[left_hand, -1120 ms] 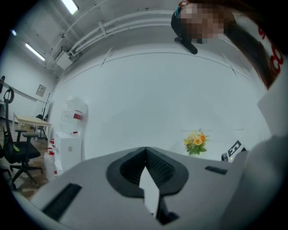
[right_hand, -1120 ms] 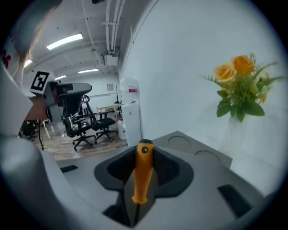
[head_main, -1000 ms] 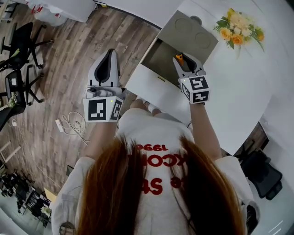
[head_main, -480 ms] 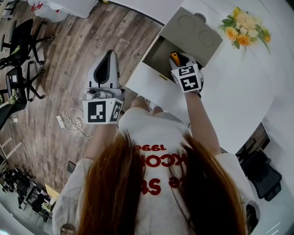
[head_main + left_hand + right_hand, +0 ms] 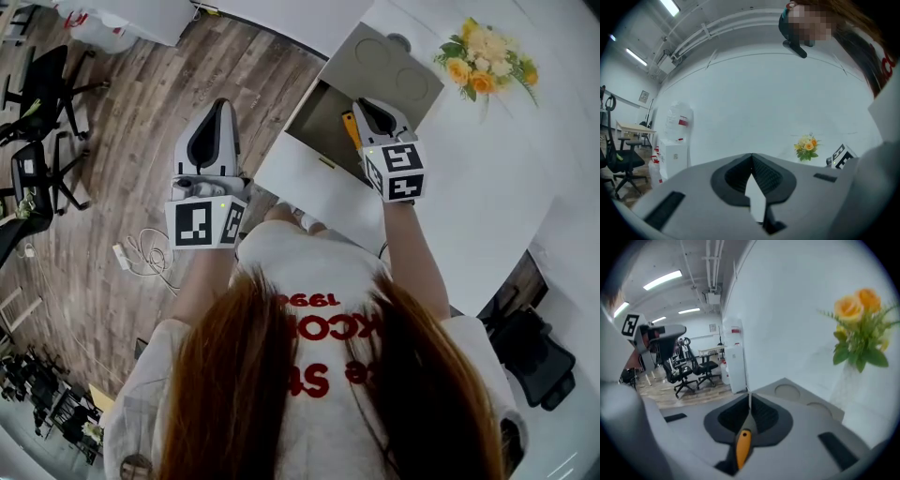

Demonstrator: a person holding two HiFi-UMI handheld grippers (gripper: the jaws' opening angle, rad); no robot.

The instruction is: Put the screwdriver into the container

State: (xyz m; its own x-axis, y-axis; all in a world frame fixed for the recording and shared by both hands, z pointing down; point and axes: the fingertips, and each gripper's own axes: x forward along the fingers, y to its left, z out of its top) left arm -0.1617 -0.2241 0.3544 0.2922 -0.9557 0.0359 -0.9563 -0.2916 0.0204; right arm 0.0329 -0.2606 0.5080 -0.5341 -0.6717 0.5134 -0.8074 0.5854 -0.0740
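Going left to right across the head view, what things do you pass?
Office chairs → left gripper → open container → flowers.

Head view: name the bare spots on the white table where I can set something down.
Bare: the white table between the container and the flowers, and the broad stretch below the flowers toward its near edge. Crowded: the container's opening, where the screwdriver is.
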